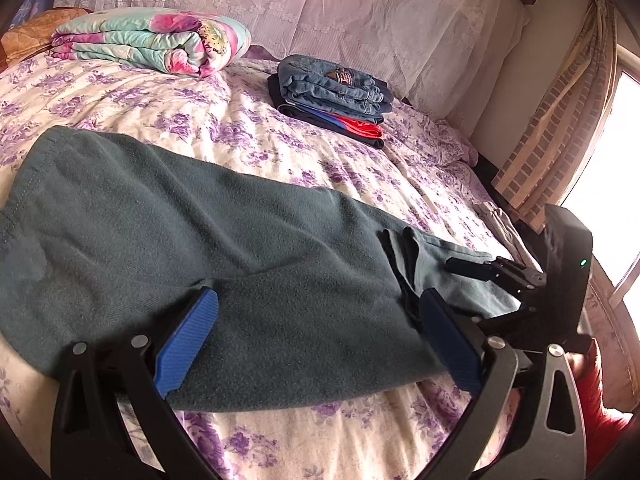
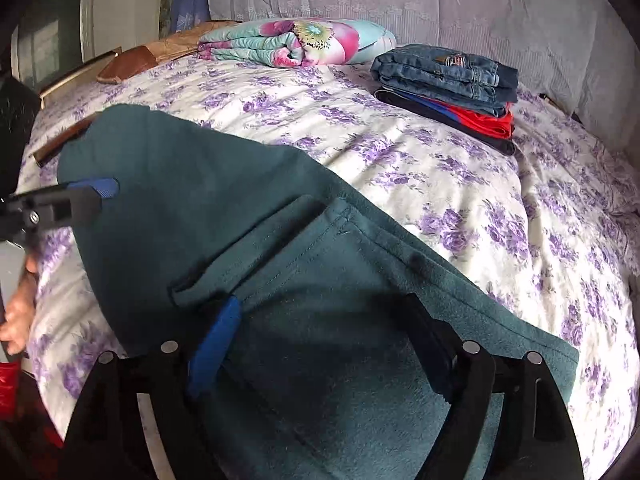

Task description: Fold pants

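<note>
— Pants (image 1: 168, 216)? Flat across the bed (image 1: 248, 132), teal, doubled lengthwise.

— Left gripper (image 1: 316, 304)? Fingers wide, low over the legs. Right gripper (image 2: 320, 312)? Wide too, over the waist end; possibly touching cloth, hard to tell.

— Behind? Folded clothes (image 1: 336, 96), quilt (image 1: 152, 40).
</note>
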Motion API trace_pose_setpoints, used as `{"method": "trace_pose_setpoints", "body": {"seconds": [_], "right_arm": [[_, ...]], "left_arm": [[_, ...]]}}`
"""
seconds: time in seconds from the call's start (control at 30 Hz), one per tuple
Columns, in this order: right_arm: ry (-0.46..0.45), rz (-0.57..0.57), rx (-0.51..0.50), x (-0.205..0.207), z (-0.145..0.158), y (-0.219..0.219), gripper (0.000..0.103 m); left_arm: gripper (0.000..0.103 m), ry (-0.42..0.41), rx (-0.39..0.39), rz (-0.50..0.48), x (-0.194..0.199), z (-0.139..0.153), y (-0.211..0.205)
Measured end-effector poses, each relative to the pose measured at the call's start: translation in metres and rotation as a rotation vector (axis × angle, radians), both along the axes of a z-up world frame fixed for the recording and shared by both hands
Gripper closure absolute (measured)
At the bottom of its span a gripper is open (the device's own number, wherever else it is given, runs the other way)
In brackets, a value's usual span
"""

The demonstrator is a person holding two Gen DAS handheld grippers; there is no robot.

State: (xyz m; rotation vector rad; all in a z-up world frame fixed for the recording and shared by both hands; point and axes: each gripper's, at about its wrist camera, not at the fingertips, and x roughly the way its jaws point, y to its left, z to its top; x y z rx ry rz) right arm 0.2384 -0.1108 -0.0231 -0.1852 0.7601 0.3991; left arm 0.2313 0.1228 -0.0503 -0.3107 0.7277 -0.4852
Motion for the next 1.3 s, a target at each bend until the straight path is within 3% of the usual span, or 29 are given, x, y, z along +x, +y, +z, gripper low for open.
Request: {"method": "trace_pose_setpoints", "body": {"seconds": [0.07,0.1,0.13,0.27,0.33,0.4,0.47,0.63,0.93,1.17,1.3], "right_arm": [[-0.110,-0.059,0.073,-0.017,0.025,-0.023,0.016],[-0.144,-0.090,0.064,-0.023,0.032,-0.034,0.007],[-0.159,-0.109,0.026,-0.026,0.032,-0.043,0.003],[0.023,-0.108,-0.172,-0.017,-0.021,-0.063,0.003],[0.027,-0.107,-0.073,-0.017,-0.018,-0.076,0.004],[-0.044,-0.124,0.033,-0.022,-0.002,-0.090,0.004],[-0.117,-0.123,0.130,-0.032,0.014,-0.105,0.004],[-0.190,-0.249,0.123,-0.044,0.017,-0.146,0.004],[0.019,-0.386,0.392,-0.026,-0.015,-0.205,0.004],[0.045,-0.381,0.454,-0.025,-0.021,-0.210,0.004],[0.044,-0.391,0.485,-0.026,-0.021,-0.214,0.004]], "left_arm": [[0.005,0.010,0.012,0.004,0.001,0.000,-0.001],[0.005,0.014,0.019,0.015,0.000,0.001,0.000],[0.005,0.022,0.026,0.033,-0.003,0.002,0.002],[0.005,0.053,-0.035,0.063,-0.026,0.008,0.030],[0.005,0.073,-0.113,0.101,-0.036,0.011,0.054],[0.005,0.096,-0.209,0.169,-0.042,0.014,0.079],[0.005,0.117,-0.251,0.239,-0.043,0.016,0.099],[0.005,0.182,-0.295,0.321,-0.020,0.004,0.127],[0.005,0.196,-0.261,0.414,-0.024,0.007,0.122],[0.005,0.214,-0.237,0.516,0.007,-0.001,0.124],[0.005,0.184,-0.294,0.512,0.005,-0.001,0.129]]}}
